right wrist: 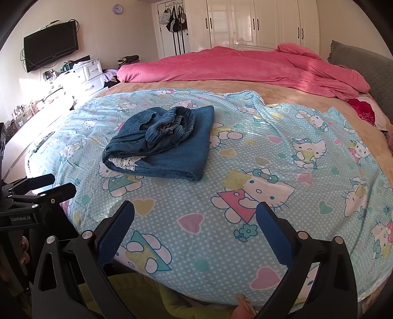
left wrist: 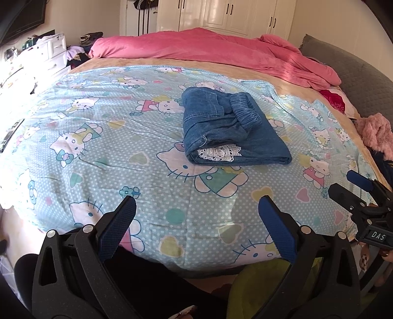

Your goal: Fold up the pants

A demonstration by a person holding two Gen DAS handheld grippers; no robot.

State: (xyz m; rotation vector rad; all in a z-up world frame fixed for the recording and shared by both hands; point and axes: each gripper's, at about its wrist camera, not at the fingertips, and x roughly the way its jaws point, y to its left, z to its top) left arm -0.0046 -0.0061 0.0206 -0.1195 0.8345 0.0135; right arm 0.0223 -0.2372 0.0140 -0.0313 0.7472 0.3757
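In the middle of the bed, on the cartoon-cat sheet [left wrist: 103,137], the denim pants [left wrist: 233,132] lie as a compact folded bundle, apart from both tools. The elastic waistband [left wrist: 245,110] sits bunched on top, and a bit of white lace trim [left wrist: 218,153] pokes out of the near folded edge. Judged from this, the folding looks nearly or fully done; what remains, if anything, is tidying. To do that well, one tool should pin the bundle's flat lower layer while the other tucks the waistband and the lace inward, pressing lightly so the stack does not slide on the smooth sheet or spring open.

The left tool [left wrist: 196,216] hangs over the near edge of the bed with its blue pads spread wide and nothing between them. The right tool [right wrist: 195,220] is likewise released and empty, just beside the left one.

Beyond the sheet lie a tan blanket [right wrist: 196,84] and a heaped pink duvet [right wrist: 245,66], with white wardrobes [right wrist: 245,22] behind.

Hard to judge: how many layers the bundle has, and whether the legs inside lie even, since the folds hide them. The far side of the pants is out of sight. The person's hands are mostly cut off at the frame edges.
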